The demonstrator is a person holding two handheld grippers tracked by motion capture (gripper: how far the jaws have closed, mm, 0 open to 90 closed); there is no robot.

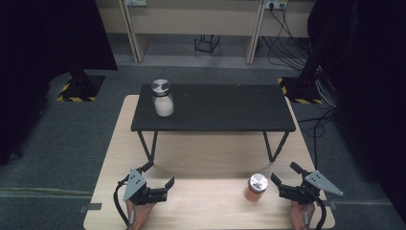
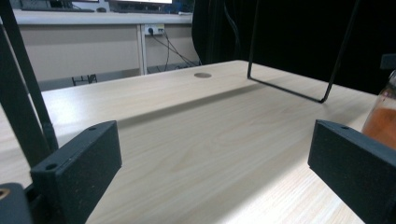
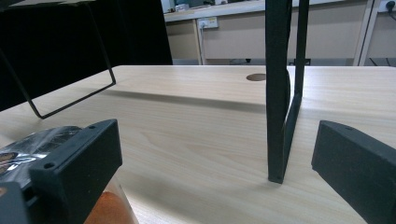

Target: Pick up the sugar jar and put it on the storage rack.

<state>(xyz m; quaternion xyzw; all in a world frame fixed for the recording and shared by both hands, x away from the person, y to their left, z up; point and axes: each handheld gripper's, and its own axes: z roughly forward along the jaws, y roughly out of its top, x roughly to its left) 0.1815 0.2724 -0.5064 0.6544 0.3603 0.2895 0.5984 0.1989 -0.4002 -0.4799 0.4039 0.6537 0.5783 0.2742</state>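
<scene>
A jar of orange powder point(image 1: 256, 188) with a silver lid stands on the wooden table point(image 1: 210, 158) near its front right. My right gripper point(image 1: 283, 171) is open just right of it, not touching. In the right gripper view the jar point(image 3: 32, 144) sits behind the left jaw, outside the open gap of my right gripper point(image 3: 217, 154). My left gripper point(image 1: 160, 173) is open at the front left with nothing between its jaws. In the left gripper view, my left gripper point(image 2: 215, 154) faces bare wood and the orange jar point(image 2: 383, 119) shows at the right edge. A jar of white powder point(image 1: 163, 98) stands on the black shelf point(image 1: 220, 108).
The black shelf stands on thin wire legs point(image 1: 148, 143) across the table's far half. One leg point(image 3: 280, 93) rises close in front of my right gripper. A round hole point(image 2: 202, 74) marks the tabletop. Grey carpet, dark curtains and cables surround the table.
</scene>
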